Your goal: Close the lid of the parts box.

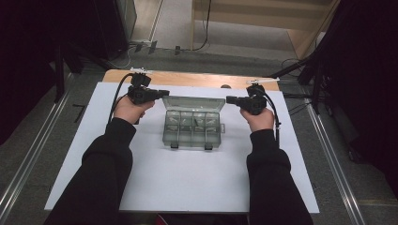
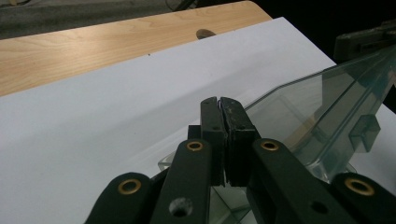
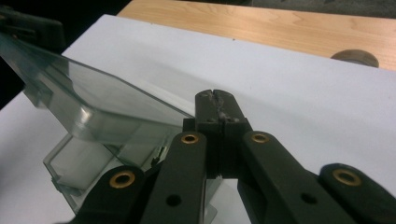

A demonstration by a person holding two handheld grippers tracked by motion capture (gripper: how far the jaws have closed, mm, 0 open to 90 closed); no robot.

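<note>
Clear plastic compartment box (image 1: 192,123), lid raised; left gripper (image 1: 162,93) and right gripper (image 1: 231,99) fingers clenched, grasping nothing.

Box (image 1: 193,123) between left gripper (image 1: 165,93), right gripper (image 1: 230,99)

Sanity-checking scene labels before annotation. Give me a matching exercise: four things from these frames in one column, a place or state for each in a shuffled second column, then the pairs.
Things:
1. left gripper
2. right gripper
3. compartment box
4. box lid

Places or states:
A. clear, divided into sections, on the white sheet between the two hands
B. jaws shut, at the lid's right end in the high view
C. raised open, tilted up from the box's far edge
D. jaws shut, at the lid's left end in the high view

Pairs: 1-D, 2-B, 3-A, 4-C
</note>
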